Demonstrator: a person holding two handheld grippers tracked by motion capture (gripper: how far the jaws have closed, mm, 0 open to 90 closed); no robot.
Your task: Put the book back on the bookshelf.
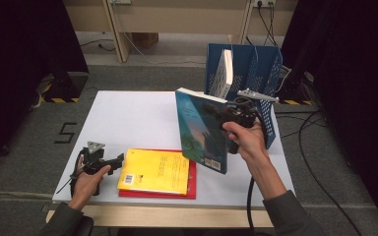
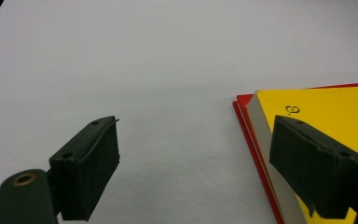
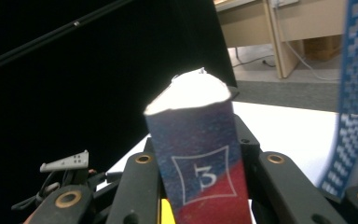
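My right gripper (image 1: 217,116) is shut on a blue book (image 1: 200,132) and holds it upright in the air above the white table (image 1: 128,118), near the right side. In the right gripper view the book's spine (image 3: 198,158), marked with a 3, stands between the two black jaws. A yellow book (image 1: 154,170) lies flat on a red book (image 1: 193,184) near the front edge. My left gripper (image 1: 116,162) rests open on the table just left of that stack. In the left gripper view the yellow book (image 2: 326,105) lies under the right jaw, and nothing is between the pads.
A blue mesh file rack (image 1: 258,64) stands at the table's back right with one white-edged book (image 1: 224,73) upright inside. Its wall (image 3: 356,93) is close beside the held book. Black curtains hang on both sides; cables trail on the floor at right.
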